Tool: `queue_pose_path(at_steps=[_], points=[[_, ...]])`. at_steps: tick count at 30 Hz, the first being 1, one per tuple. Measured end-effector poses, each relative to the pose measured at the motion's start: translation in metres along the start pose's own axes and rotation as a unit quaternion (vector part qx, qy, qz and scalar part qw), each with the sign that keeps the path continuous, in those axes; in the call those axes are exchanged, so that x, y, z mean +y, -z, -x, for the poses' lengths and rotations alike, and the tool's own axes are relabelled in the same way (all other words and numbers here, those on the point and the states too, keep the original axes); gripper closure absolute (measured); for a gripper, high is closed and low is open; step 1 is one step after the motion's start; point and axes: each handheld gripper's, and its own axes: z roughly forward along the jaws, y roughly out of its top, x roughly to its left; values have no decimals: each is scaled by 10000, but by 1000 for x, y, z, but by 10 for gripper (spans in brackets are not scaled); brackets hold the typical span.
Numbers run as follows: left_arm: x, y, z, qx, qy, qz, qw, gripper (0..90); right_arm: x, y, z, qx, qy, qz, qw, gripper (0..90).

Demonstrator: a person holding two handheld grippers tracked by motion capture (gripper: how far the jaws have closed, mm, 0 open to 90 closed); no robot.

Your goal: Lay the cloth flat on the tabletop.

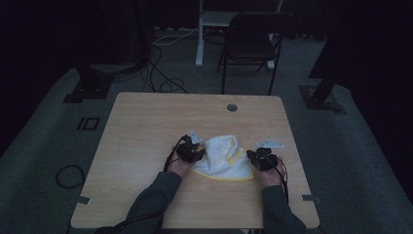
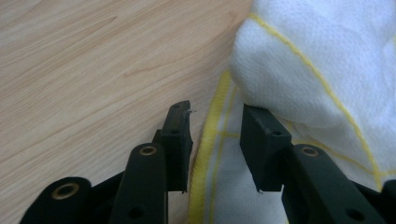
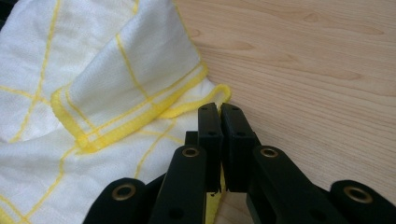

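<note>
Resting on the counter (image 1: 146, 126), the cloth (image 1: 223, 158) lies bunched; left tongs (image 2: 215, 126) stand apart astride its hem, right tongs (image 3: 219, 119) pinch its corner.

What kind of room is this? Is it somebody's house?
Probably not a house: it looks like a dim workroom or lab. A bare wooden table stands on grey carpet, loose cables trail across the floor, and a folding chair waits behind.
</note>
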Motion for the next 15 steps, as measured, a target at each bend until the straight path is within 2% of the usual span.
queue_pose_path(at_steps=[3,5,6,9,12,15], points=[[2,-2,0,-22,-23,-16,10000,627,-1,0,1,9,-3,-6,10000,881],[3,-3,-2,-130,128,-33,9998,633,-1,1,1,13,-17,-6,10000,881],[3,-3,-3,-198,194,-46,9996,665,-1,1,1,13,-18,-10,10000,881],[4,-2,-1,-294,143,-148,9994,792,-1,1,1,14,-15,-7,10000,881],[4,1,-1,-205,63,-237,9995,870,-1,3,1,12,-13,-5,10000,881],[-3,7,-8,-101,261,-212,9994,881,-3,6,3,25,7,-16,10000,882]])
